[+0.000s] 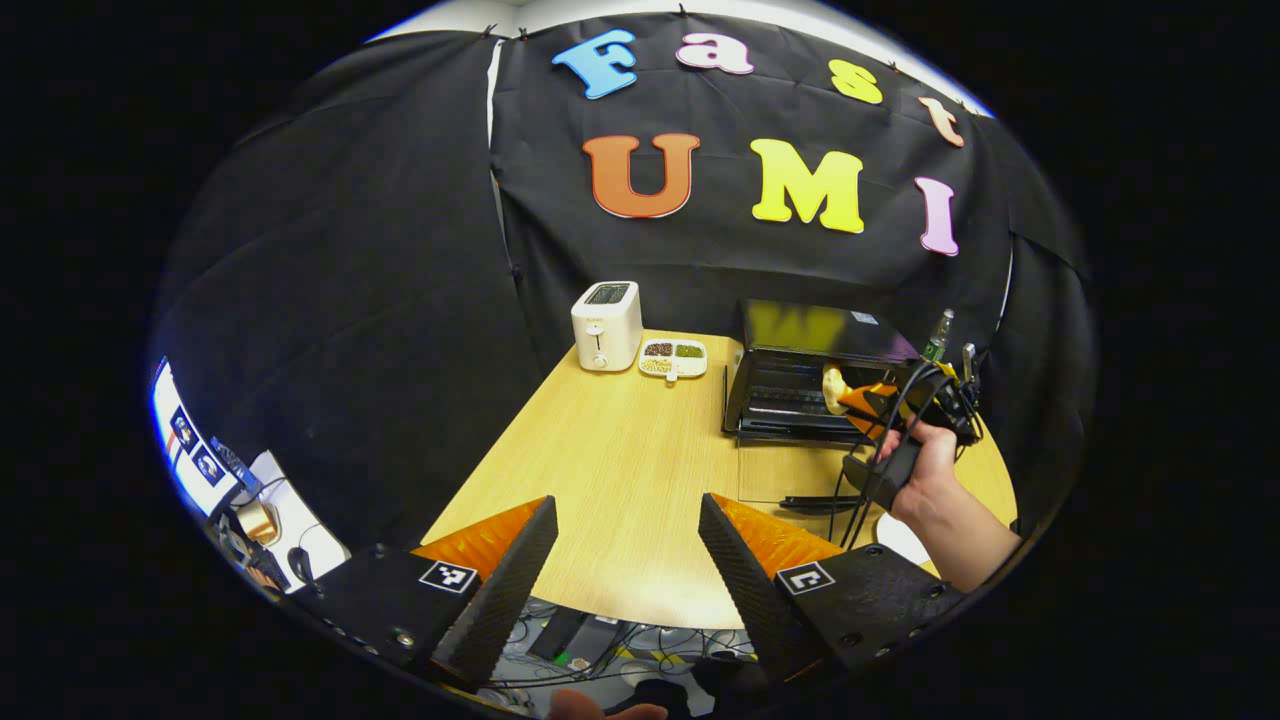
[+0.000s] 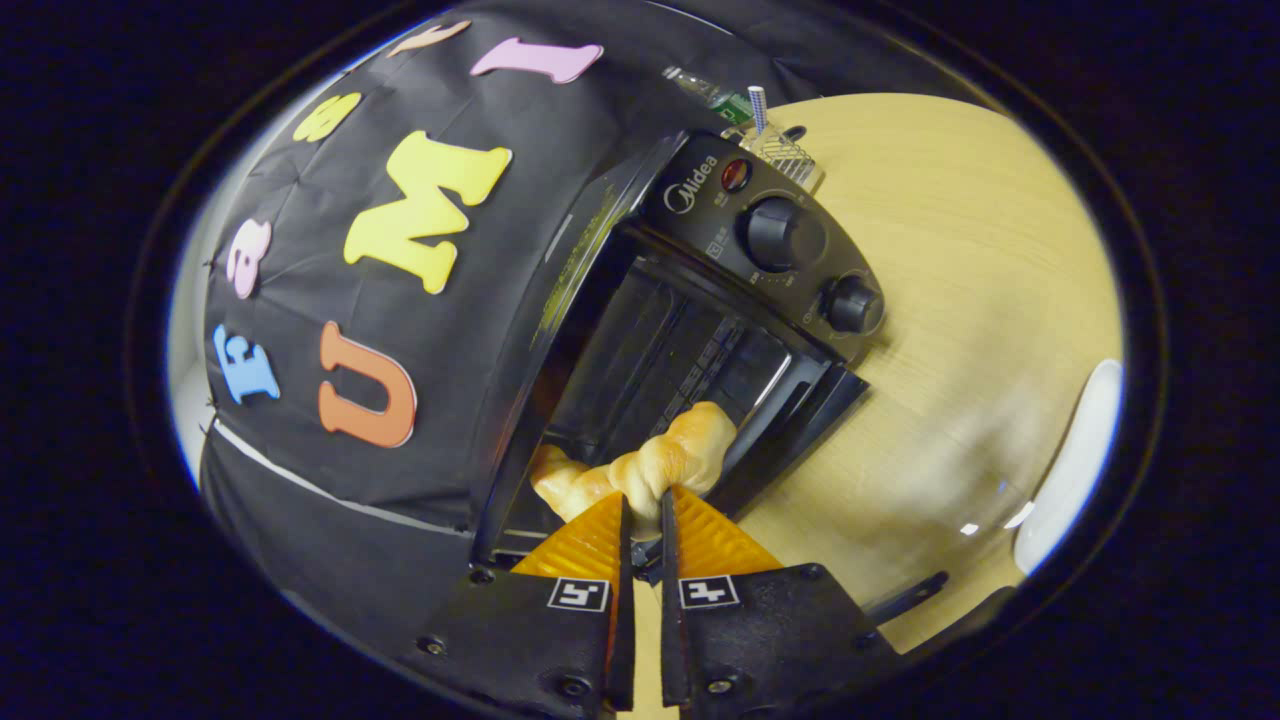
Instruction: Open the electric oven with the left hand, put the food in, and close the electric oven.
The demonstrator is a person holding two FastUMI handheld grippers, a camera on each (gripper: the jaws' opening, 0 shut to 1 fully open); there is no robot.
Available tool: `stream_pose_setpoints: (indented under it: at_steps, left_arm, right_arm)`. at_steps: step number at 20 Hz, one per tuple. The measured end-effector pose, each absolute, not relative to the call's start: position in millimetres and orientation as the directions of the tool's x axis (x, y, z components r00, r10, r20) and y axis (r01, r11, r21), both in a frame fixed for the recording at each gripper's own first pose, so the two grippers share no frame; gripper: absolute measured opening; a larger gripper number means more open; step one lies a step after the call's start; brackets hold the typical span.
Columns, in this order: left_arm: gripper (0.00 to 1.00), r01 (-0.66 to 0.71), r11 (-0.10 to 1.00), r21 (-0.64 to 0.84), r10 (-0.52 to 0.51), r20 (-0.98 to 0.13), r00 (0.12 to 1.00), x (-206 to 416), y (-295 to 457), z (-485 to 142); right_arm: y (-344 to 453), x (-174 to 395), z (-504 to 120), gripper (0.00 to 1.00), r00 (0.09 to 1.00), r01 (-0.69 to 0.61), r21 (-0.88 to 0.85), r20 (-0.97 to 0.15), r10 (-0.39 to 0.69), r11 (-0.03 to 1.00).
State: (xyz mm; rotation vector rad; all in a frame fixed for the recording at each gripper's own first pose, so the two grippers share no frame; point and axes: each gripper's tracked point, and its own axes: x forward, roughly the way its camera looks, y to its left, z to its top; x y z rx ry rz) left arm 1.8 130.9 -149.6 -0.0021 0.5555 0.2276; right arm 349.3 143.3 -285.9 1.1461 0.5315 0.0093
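The black electric oven (image 1: 815,345) stands at the table's far right with its glass door (image 1: 785,472) folded down flat. My left gripper (image 1: 625,555) hangs open over the near table edge, well short of the oven, with nothing between its fingers. A hand holds my right gripper (image 1: 855,397) at the oven's mouth. In the right gripper view that gripper (image 2: 643,508) is shut on a twisted golden bread roll (image 2: 650,462), whose far end reaches just into the dark oven cavity (image 2: 665,350). The view is rolled, so the oven looks tilted.
A white toaster (image 1: 606,325) and a divided snack dish (image 1: 672,358) stand at the back of the wooden table (image 1: 620,450). The oven's two knobs (image 2: 780,235) face my right gripper. A white plate (image 2: 1075,465) lies by the oven's side, and a bottle (image 2: 715,95) stands behind it.
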Motion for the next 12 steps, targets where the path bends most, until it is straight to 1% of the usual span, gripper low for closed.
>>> stream_pose_setpoints:
  at_steps: [2,3,4,6,8,9,12]
  left_arm:
    - [0.93,-0.199,0.977,0.081,0.211,-0.532,0.820,-1,134,-151]
    - [0.94,-0.192,0.977,0.089,0.209,-0.533,0.820,-2,138,-150]
    - [0.96,-0.186,0.978,0.097,0.209,-0.535,0.819,-4,140,-150]
    - [0.96,-0.181,0.978,0.106,0.210,-0.543,0.813,-7,147,-152]
    - [0.96,-0.184,0.978,0.098,0.207,-0.550,0.809,-10,153,-152]
    - [0.96,-0.187,0.978,0.098,0.210,-0.548,0.809,-12,157,-150]
    - [0.96,-0.199,0.976,0.092,0.216,-0.547,0.809,-17,167,-151]
  right_arm:
    - [147,362,-288,0.14,0.890,0.268,0.881,-0.381,0.251,0.389]
    - [149,367,-289,0.12,0.897,0.272,0.891,-0.372,0.241,0.364]
    - [152,373,-290,0.12,0.902,0.278,0.899,-0.365,0.230,0.337]
    - [158,379,-290,0.12,0.909,0.282,0.912,-0.353,0.220,0.298]
    - [156,387,-291,0.12,0.920,0.283,0.912,-0.346,0.185,0.296]
    - [154,391,-292,0.10,0.924,0.285,0.911,-0.344,0.169,0.298]
    - [155,395,-297,0.16,0.922,0.294,0.905,-0.353,0.160,0.308]
